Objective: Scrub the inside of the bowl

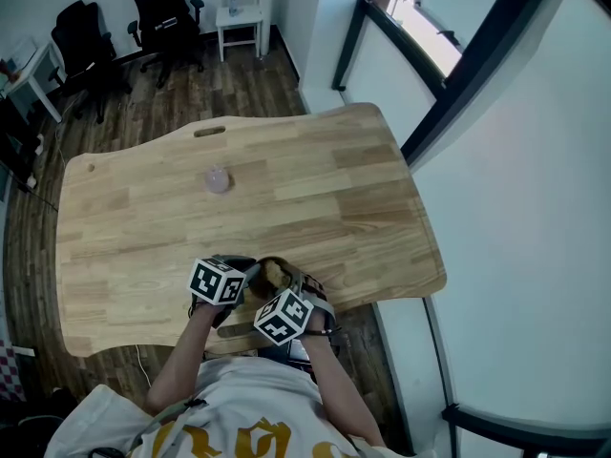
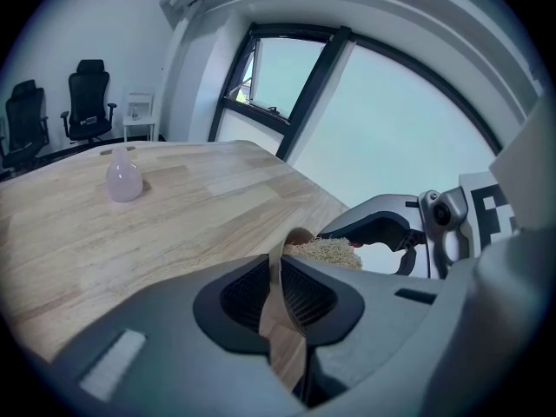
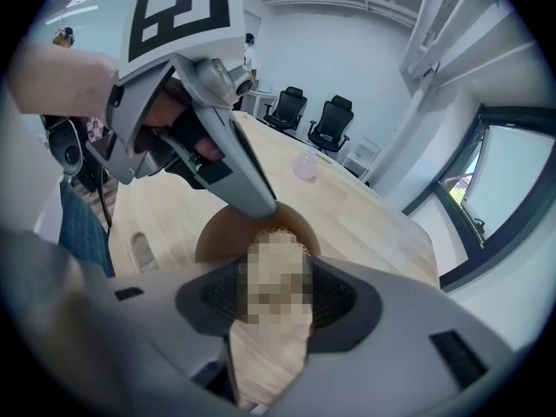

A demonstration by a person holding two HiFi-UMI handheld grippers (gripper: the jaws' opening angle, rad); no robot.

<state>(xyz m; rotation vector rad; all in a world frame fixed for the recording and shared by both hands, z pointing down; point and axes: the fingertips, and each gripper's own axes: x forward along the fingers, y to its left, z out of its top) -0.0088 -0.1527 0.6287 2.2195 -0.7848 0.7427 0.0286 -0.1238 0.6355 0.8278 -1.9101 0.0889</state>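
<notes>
At tabletop's [image 1: 315,179] near edge, head view: left gripper [image 1: 250,277] and right gripper [image 1: 284,289] were close together at brown bowl [image 1: 270,267]; pink bottle [image 1: 219,180] stood mid-tabletop. Left gripper view: jaws pinched bowl wall. Right gripper view: jaws clamped fibrous scrubber [image 3: 276,231], its tip inside bowl.

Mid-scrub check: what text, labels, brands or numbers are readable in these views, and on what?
No text is readable in any view.
Shirt: yellow print, cut off by the frame edge and too distorted to read.
Marker cubes on the left gripper and right gripper: black-and-white square patterns only, no letters or numbers.
Bowl, scrubber, pink bottle, table: no label or brand visible.
</notes>
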